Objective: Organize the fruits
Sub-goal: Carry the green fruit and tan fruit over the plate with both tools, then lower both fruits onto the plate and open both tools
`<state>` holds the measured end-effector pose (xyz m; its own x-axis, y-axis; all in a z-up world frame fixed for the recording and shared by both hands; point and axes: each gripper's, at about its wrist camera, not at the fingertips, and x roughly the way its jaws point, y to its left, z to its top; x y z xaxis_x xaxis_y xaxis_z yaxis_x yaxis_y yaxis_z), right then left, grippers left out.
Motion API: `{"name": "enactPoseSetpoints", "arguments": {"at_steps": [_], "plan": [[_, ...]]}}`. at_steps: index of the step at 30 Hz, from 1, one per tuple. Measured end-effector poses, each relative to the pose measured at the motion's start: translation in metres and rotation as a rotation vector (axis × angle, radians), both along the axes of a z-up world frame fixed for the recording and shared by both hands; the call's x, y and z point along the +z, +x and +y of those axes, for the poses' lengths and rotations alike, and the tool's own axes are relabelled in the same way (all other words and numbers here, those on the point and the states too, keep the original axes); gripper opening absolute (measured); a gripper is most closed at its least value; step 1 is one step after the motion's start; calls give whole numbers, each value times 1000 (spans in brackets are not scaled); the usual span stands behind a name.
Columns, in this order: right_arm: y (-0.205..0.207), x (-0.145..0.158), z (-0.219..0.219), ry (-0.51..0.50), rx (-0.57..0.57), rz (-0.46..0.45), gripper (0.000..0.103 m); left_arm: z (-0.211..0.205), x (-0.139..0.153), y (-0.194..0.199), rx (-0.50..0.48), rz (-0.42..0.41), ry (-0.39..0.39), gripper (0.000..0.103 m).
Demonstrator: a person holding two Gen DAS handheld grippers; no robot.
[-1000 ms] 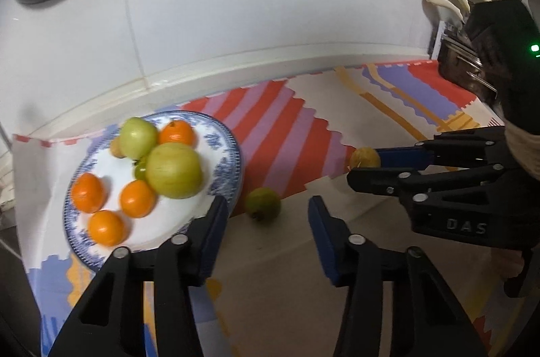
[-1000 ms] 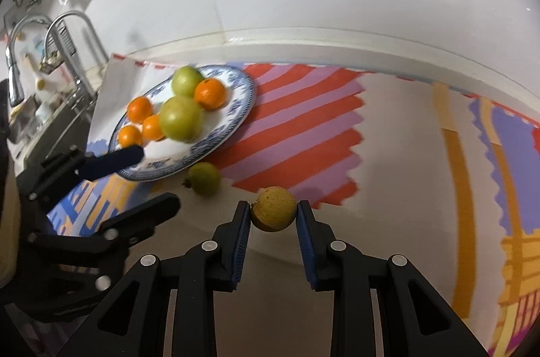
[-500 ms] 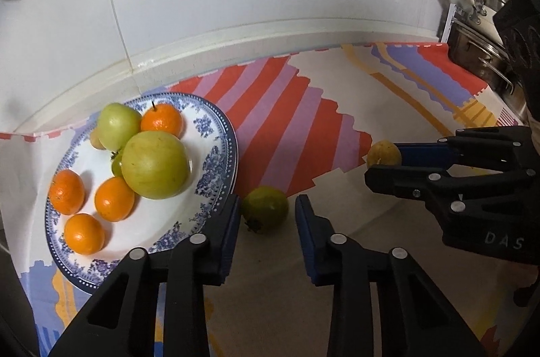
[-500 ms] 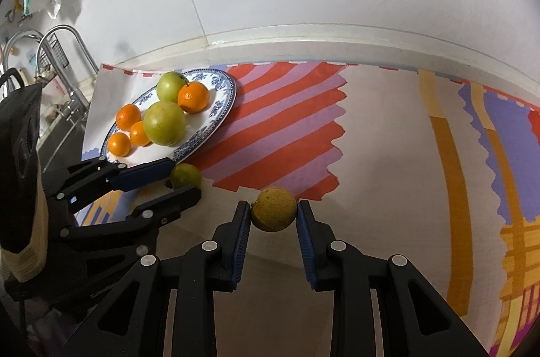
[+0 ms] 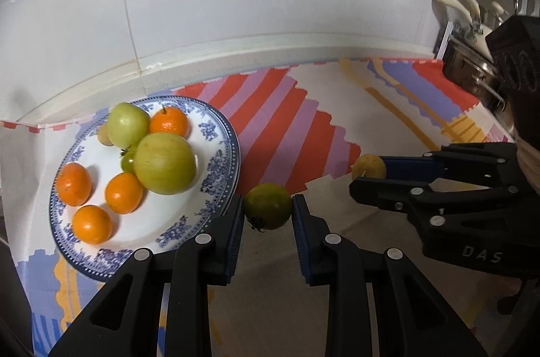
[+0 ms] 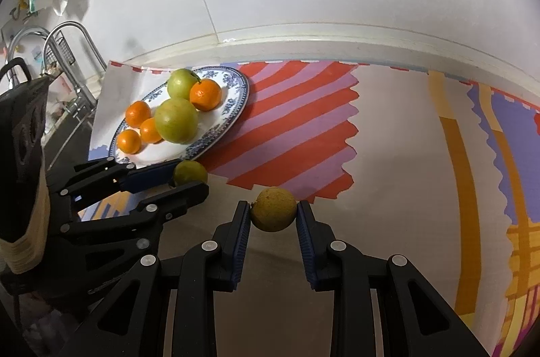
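Observation:
A blue-and-white plate [image 5: 219, 174] [image 6: 236, 100] holds several oranges and green fruits. My left gripper [image 5: 268, 208] has its jaws around a small green fruit [image 5: 268, 205] [image 6: 190, 173] on the mat just right of the plate; both pads touch its sides. My right gripper [image 6: 273, 215] is shut on a yellow-brown round fruit [image 6: 274, 208] [image 5: 368, 166], held at the edge of the red striped patch. Each gripper shows in the other's view.
A white tiled wall [image 5: 270, 19] runs along the back. A patterned mat [image 6: 405, 154] covers the counter. A metal pot [image 5: 472, 70] stands at the right, a sink tap and rack [image 6: 60, 53] at the left.
My left gripper moved forward and closed its jaws onto the small green fruit. My right gripper kept hold of the yellow-brown fruit and stayed nearly still.

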<state>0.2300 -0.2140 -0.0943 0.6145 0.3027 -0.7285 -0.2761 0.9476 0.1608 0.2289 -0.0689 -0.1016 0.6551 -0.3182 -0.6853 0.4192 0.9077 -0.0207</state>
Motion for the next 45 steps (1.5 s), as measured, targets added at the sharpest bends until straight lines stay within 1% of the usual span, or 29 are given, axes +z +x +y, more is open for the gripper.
{"name": "enactPoseSetpoints", "arguments": {"at_steps": [7, 13, 19, 24, 29, 31, 33, 36, 45], "plan": [[-6, 17, 16, 1, 48, -28, 29, 19, 20, -12, 40, -17, -29, 29], [-1, 33, 40, 0, 104, -62, 29, 44, 40, -15, 97, -74, -35, 29], [15, 47, 70, -2, 170, -101, 29, 74, 51, -4, 146, -122, -6, 29], [34, 56, 93, 16, 216, -115, 29, 94, 54, 14, 168, -129, -4, 29], [59, 56, 114, 14, 244, -107, 29, 109, 53, 36, 176, -117, 1, 29], [68, 54, 120, 10, 253, -103, 29, 112, 50, 45, 163, -104, 2, 29], [77, 51, 125, 4, 258, -98, 29, 115, 46, 55, 160, -96, 20, 29], [87, 44, 129, -1, 257, -86, 29, 117, 39, 65, 162, -85, 31, 29], [107, 33, 134, -3, 258, -67, 29, 121, 23, 84, 154, -37, 23, 29]]}}
